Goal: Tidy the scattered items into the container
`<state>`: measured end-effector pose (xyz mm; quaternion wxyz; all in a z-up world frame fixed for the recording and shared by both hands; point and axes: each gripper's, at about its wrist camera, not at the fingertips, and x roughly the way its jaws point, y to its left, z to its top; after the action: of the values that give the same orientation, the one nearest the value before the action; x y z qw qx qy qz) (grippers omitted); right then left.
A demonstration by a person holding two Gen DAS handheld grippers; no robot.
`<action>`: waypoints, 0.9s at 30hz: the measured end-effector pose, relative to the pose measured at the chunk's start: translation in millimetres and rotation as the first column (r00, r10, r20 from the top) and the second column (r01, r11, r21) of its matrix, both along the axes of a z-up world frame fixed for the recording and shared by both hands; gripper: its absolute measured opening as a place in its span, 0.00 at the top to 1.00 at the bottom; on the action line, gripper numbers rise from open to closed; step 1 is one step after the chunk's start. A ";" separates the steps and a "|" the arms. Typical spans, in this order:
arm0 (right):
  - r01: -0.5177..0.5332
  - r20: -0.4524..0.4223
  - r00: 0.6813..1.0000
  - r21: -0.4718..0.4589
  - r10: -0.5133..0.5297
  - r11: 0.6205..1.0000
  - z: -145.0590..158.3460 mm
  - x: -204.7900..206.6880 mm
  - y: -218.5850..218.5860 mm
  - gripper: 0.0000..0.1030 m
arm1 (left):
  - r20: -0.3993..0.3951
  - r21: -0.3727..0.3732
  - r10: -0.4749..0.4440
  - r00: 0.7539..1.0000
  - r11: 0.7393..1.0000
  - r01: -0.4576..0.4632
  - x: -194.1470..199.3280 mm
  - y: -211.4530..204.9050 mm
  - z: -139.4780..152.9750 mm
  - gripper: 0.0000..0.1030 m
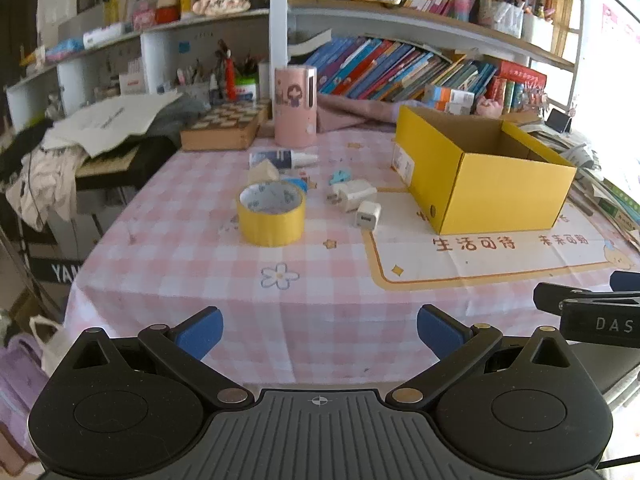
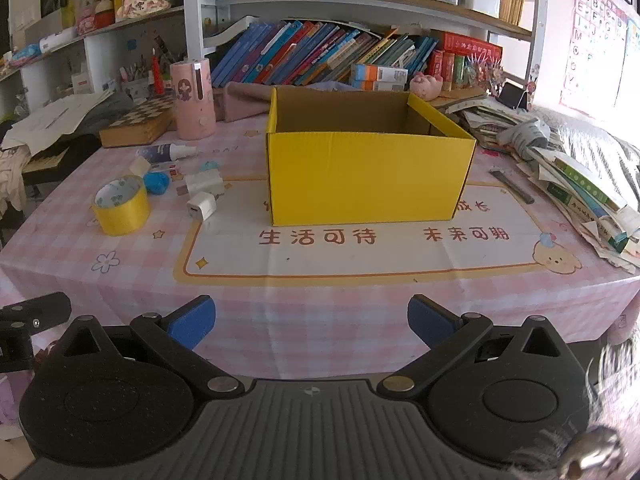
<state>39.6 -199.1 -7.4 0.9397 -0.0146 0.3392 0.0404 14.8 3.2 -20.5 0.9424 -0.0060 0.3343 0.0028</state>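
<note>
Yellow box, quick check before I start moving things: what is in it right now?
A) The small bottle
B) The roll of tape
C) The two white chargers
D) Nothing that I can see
D: the yellow box shows only bare brown walls inside, though its floor is hidden, while the roll of tape, the white chargers and the small bottle all lie on the tablecloth to its left.

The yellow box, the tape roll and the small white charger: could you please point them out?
yellow box [image 2: 368, 178], right wrist view, front wall.
tape roll [image 1: 272, 222], left wrist view, outer yellow side.
small white charger [image 1: 367, 214], left wrist view, front face.
</note>
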 end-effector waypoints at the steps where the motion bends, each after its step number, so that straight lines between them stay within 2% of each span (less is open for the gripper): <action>1: 0.001 -0.001 1.000 0.003 -0.001 1.000 -0.4 0.2 -0.4 0.00 | 0.007 0.007 -0.005 1.000 1.000 0.005 -0.6 -0.8 0.8 0.00; 9: -0.006 0.001 1.000 0.008 0.006 1.000 0.6 0.2 0.7 0.00 | 0.037 -0.001 -0.018 0.999 1.000 0.018 -2.7 0.3 5.1 0.00; 15: -0.015 0.014 1.000 0.003 0.015 1.000 2.1 -1.2 2.0 0.00 | 0.095 -0.021 -0.025 0.995 0.999 0.027 -6.4 2.3 7.9 0.00; 20: -0.010 0.025 1.000 -0.001 0.010 1.000 3.1 -1.7 1.5 0.00 | 0.078 -0.013 -0.049 0.996 0.999 0.050 -4.6 -0.3 6.3 0.00; 27: -0.018 0.034 0.999 -0.006 0.018 1.000 4.1 -1.8 3.2 0.00 | 0.124 -0.020 -0.056 0.991 0.998 0.058 -8.6 0.8 4.1 0.00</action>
<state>37.8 -195.9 -3.3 0.9450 -0.0208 0.3230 0.0477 6.2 4.0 -16.4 0.9609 -0.0075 0.2755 -0.0284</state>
